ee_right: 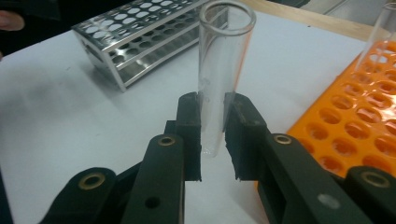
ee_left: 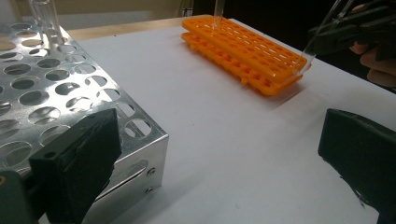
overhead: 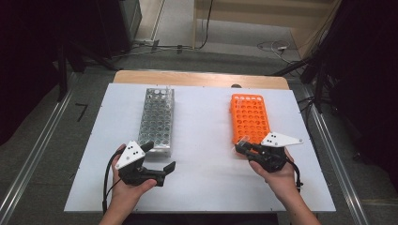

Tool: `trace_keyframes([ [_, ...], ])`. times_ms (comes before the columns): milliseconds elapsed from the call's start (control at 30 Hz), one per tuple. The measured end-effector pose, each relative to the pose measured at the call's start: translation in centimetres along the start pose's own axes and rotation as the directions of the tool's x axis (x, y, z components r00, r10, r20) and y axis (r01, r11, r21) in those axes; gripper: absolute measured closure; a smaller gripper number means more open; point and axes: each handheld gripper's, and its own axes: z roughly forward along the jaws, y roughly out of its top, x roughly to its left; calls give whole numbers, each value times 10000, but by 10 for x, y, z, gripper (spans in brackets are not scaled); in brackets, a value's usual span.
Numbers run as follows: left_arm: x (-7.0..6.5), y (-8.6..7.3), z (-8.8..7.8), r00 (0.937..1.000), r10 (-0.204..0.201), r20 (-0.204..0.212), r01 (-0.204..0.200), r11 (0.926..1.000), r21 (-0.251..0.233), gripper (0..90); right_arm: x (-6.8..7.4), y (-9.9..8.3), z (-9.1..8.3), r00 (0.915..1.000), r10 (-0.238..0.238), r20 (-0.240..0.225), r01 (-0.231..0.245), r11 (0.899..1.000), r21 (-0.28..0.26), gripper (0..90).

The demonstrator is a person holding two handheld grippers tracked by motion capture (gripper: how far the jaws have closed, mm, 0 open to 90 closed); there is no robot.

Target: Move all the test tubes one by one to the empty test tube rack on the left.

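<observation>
Right gripper [ee_right: 212,135]: jaws pinching a clear glass test tube [ee_right: 222,70] near its lower end, open mouth pointing away from the gripper. In the high view the right gripper [overhead: 241,147] sits at the near corner of the orange plastic tube rack [overhead: 250,118], with the tube's rounded end just beside that corner. Another clear tube stands at the rack's far end. I cannot tell whether the held tube touches the rack.

Left gripper [overhead: 157,159]: jaws spread, nothing between them, resting near the front corner of the perforated metal tube rack [overhead: 157,119] on the white surface [overhead: 202,154]. A few clear tubes stand at that rack's far end.

Step in hand, as I read it: carrying the tube between the two racks.

To do it well:
- Keep the pinch firm but not crushing; glass is slick and brittle.
- Bring the tube upright before lining it over a hole.
- Lower it straight, then release only once it is seated.
- Keep the tube clear of the standing tubes.
</observation>
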Motion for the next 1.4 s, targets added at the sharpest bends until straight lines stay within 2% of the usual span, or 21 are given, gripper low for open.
trace_keyframes([
  [100, -3, 1, 2, 10000, 69, 70, -69, 10000, 0, 0, 8, -3, 0, 9998, -27, -192, 27, 10000, 2, 739],
  [400, -17, 6, 12, 9985, 387, 390, -390, 9992, 63, 0, 33, -7, 14, 9957, -584, -721, 610, 9976, 339, 739],
  [567, -26, 10, 18, 9965, 390, 735, -394, 9992, 43, 5, 45, -5, 22, 9921, -810, -961, 859, 9952, 474, 739],
  [733, -39, 13, 24, 9902, 544, 1289, -553, 9985, 39, 41, 57, -4, 29, 9881, -958, -1205, 1026, 9934, 513, 739],
  [867, -47, 17, 27, 9826, 575, 1767, -559, 9983, -141, 138, 66, -3, 35, 9854, -1036, -1352, 1123, 9919, 587, 739],
  [1000, -52, 19, 30, 9730, 745, 2186, -725, 9972, -173, 321, 76, 0, 41, 9805, -1224, -1538, 1333, 9891, 630, 739],
  [1100, -54, 18, 32, 9682, 799, 2371, -783, 9968, -163, 432, 83, 2, 45, 9762, -1413, -1644, 1543, 9856, 694, 739],
  [1300, -59, 18, 35, 9619, 1083, 2510, -1085, 9940, -129, 581, 94, 4, 51, 9713, -1525, -1826, 1698, 9820, 831, 740],
  [1400, -61, 17, 37, 9611, 1205, 2485, -1226, 9924, -70, 637, 98, 5, 53, 9680, -1582, -1947, 1780, 9801, 883, 739],
])
